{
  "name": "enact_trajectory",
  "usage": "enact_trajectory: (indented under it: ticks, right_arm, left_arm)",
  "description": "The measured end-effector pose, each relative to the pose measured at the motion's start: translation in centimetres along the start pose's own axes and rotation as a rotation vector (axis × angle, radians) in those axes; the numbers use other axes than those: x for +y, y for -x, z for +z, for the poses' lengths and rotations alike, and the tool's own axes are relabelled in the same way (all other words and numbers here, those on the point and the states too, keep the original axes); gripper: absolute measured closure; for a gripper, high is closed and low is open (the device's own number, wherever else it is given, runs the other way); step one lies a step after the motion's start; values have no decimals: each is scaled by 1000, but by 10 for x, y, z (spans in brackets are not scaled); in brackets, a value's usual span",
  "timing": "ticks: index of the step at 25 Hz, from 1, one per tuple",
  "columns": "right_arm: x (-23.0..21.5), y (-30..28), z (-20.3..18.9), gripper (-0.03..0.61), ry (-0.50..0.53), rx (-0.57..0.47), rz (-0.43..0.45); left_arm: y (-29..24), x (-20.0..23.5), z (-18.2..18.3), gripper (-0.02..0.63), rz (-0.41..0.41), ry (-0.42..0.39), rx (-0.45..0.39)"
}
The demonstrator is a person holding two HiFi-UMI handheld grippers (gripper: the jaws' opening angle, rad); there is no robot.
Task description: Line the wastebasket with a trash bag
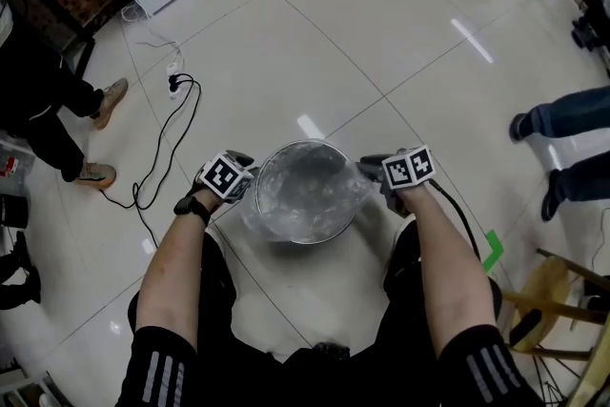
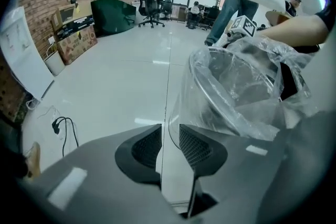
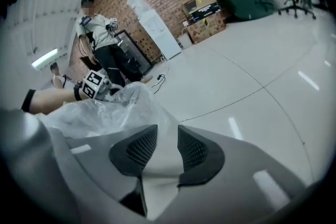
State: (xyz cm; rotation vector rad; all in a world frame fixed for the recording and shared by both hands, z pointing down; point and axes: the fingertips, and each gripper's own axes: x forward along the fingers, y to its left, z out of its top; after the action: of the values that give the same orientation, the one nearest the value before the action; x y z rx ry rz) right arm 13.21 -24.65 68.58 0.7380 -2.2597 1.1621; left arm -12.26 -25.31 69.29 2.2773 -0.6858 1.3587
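On the open tiled floor, well away from its edges, the wastebasket stands unbraced between our arms. We think a sideways tug could skid or tip it. The clear trash bag lies inside it and over its rim, loosely, so it may slump back in. Our left gripper and right gripper flank the rim, jaws parted and pinching nothing, and the thin film could snag there.
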Motion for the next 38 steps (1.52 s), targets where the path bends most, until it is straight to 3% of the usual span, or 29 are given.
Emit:
enact_trajectory:
  ticks: [3, 8, 13, 17, 21, 24, 28, 31, 35, 38]
  right_arm:
    - [4, 9, -13, 445, -82, -23, 56]
    - [1, 31, -28, 445, -144, -70, 55]
    - [1, 56, -51, 445, -186, -56, 61]
    - [2, 78, -44, 445, -165, -84, 6]
    - [42, 97, -8, 443, -74, -140, 49]
    - [75, 108, 5, 385, -28, -100, 63]
    - [101, 115, -7, 322, -20, 24, 45]
    - [104, 115, -7, 321, -57, 7, 25]
    - [99, 98, -1, 321, -154, -67, 46]
    - [99, 84, -3, 322, -178, -51, 81]
  left_arm:
    - [7, -6, -15, 514, 9, 10, 30]
    - [22, -14, -19, 508, 19, 20, 12]
    - [32, -24, -50, 499, 64, -39, 130]
    - [51, -33, -35, 499, 61, -53, 85]
    - [78, -38, -27, 499, 117, -86, 75]
    - [99, -63, -2, 499, 89, -108, 2]
    - [122, -89, 13, 499, 77, -184, -32]
    - [125, -104, 16, 499, 71, -217, -43]
    - [105, -119, 6, 497, 41, -271, 23]
    - [102, -123, 12, 489, 25, -337, 48]
